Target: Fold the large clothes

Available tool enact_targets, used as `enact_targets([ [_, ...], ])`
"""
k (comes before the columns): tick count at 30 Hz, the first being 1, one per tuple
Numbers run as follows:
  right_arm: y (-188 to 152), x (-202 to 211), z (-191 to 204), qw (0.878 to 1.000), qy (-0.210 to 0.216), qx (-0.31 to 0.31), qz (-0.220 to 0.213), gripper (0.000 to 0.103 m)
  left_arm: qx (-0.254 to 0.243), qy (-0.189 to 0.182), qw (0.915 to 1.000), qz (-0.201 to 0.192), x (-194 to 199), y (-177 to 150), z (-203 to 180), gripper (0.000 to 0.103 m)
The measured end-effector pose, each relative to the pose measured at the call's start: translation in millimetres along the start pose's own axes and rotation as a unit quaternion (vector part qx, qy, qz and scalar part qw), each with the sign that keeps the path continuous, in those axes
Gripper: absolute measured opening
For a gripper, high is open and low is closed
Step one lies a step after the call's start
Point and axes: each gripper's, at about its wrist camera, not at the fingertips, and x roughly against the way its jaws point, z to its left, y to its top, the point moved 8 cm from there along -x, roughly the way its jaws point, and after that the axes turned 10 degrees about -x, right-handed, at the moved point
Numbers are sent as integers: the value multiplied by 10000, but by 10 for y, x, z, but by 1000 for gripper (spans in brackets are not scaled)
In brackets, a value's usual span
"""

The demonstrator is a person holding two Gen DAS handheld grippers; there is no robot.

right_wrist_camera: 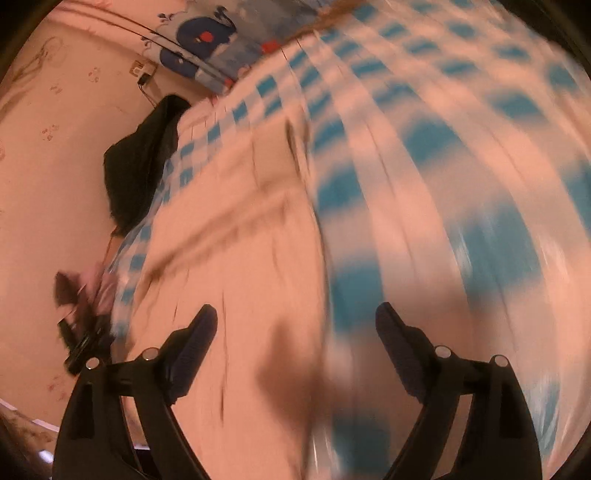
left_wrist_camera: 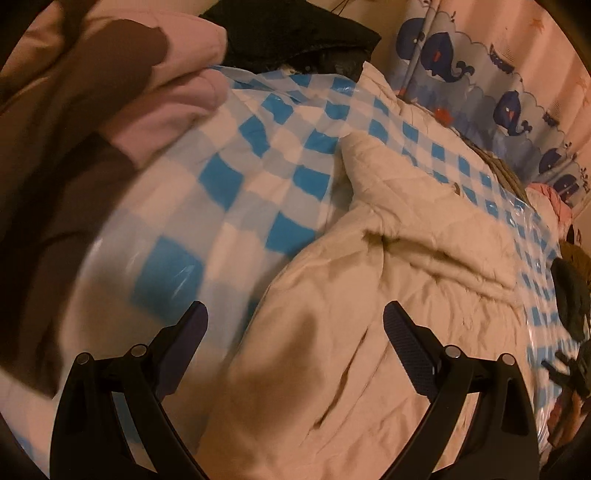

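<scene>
A large cream quilted garment (left_wrist_camera: 388, 280) lies spread and rumpled on a blue-and-white checkered plastic sheet (left_wrist_camera: 229, 192). My left gripper (left_wrist_camera: 295, 314) is open and empty, its fingers straddling the garment's near left edge just above it. In the right wrist view, which is motion-blurred, the same cream garment (right_wrist_camera: 236, 280) fills the left half and the checkered sheet (right_wrist_camera: 443, 184) the right. My right gripper (right_wrist_camera: 295, 317) is open and empty, hovering over the garment's edge where it meets the sheet.
A pink and brown pile of clothes (left_wrist_camera: 122, 85) lies at the left, a black garment (left_wrist_camera: 295, 33) at the back. A whale-print curtain (left_wrist_camera: 498, 92) hangs behind. Dark items (left_wrist_camera: 569, 295) sit at the right edge. In the right view a black garment (right_wrist_camera: 144, 158) lies at the sheet's edge.
</scene>
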Motion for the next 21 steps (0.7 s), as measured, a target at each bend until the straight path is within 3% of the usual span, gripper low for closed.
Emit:
enact_targets([
  [5, -725, 312, -54, 9963, 565, -161, 621, 84, 299, -547, 9981, 32, 461, -427, 141, 92],
  [10, -1057, 347, 110, 9917, 912, -229, 880, 85, 224, -430, 9987, 150, 838, -866, 315, 92],
  [16, -1324, 316, 182, 9893, 1002, -280, 1026, 85, -575, 718, 9957, 65, 1211, -1237, 389, 92],
  [21, -1348, 299, 174, 9889, 1020, -399, 1005, 87, -1470, 1454, 9782, -191, 1491, -1393, 247, 92],
])
